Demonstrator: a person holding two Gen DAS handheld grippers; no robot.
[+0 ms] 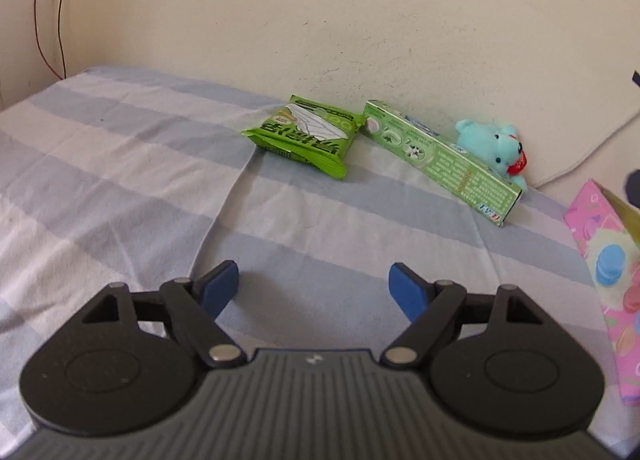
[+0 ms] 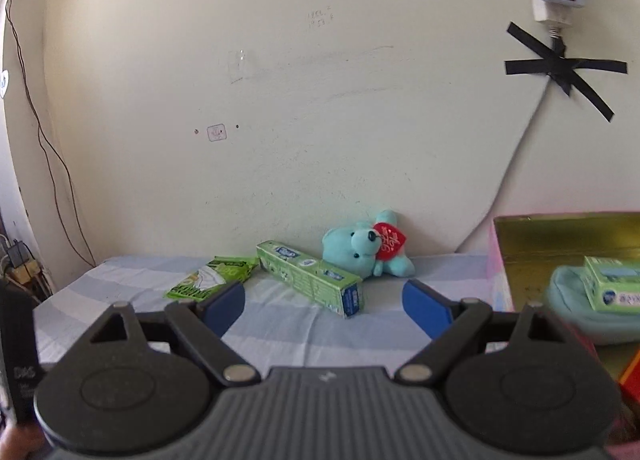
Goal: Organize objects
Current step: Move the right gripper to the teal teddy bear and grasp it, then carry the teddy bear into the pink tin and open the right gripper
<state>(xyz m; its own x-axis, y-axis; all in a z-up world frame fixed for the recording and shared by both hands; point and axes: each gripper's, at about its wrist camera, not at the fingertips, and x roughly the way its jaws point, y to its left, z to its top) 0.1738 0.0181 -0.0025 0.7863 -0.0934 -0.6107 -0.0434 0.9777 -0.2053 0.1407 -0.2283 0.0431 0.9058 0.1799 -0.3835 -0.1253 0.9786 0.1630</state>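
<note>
Left gripper [image 1: 314, 286] and right gripper [image 2: 324, 306], both with fingers spread and empty, above the striped sheet [image 1: 120, 179]. Green packet [image 1: 306, 133], toothpaste box [image 1: 440, 155] and teal bear [image 1: 494, 145] line the wall edge; pink box [image 1: 608, 260] borders the right.

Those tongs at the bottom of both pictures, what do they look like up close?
Both look alike. The left tongs and right tongs have blue pads on black linkage bars with silver rivets, round black discs at each side, and a grey ribbed body between them.
</note>
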